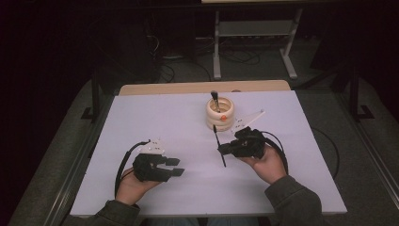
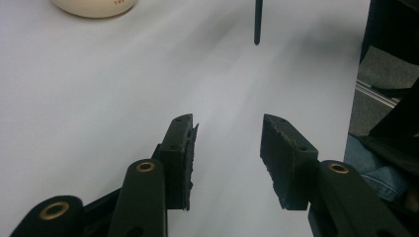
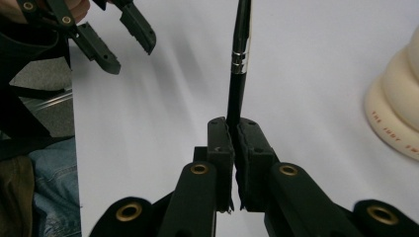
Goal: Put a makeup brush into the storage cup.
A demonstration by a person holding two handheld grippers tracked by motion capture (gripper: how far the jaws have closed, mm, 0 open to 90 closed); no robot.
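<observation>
A thin black pen (image 1: 219,147) is clamped between the closed jaws of the right claw (image 1: 222,149), which is held over the desk (image 1: 155,117) right of its middle, toward the near edge. In the right gripper view the pen (image 3: 239,59) is seen rising from between the two pads, with a silver band partway along its barrel. In the high view the pen is seen lying roughly from far to near, its far end pointing toward a cream ringed holder (image 1: 221,114) that stands near the far edge of the desk, right of centre. Another dark, slender item (image 1: 214,100) is seen standing in that holder; what it is cannot be told.

The left claw (image 1: 176,167) is held over the desk toward the near left corner, well apart from the pen. Its jaws are spread with nothing between them, as is seen plainly in the left gripper view (image 2: 227,143).
</observation>
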